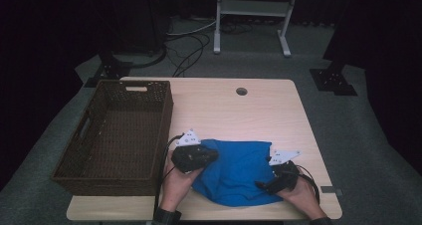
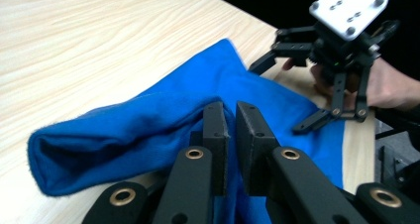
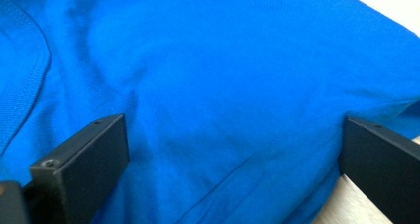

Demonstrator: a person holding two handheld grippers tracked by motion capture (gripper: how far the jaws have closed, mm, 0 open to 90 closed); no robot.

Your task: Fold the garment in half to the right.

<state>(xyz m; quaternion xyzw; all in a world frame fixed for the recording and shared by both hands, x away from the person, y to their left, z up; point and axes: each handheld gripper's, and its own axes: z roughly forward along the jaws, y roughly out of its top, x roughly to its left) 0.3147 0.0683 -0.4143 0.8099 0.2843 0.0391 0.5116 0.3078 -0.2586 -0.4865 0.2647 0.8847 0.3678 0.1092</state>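
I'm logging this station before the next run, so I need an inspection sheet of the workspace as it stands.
Surface: light wood table with a round hole near its far edge.
Job's things: blue cloth bunched at the near edge; its left part is raised into a fold.
Clutter: brown wicker basket at the left edge, nothing seen inside.
Grippers: left tool shut on a fold of the blue cloth; right tool open wide, jaws over the cloth.
Cables: one trails from each tool toward the person; more lie on the floor beyond the table.
Surroundings: grey carpet, a white frame stand, dark background.
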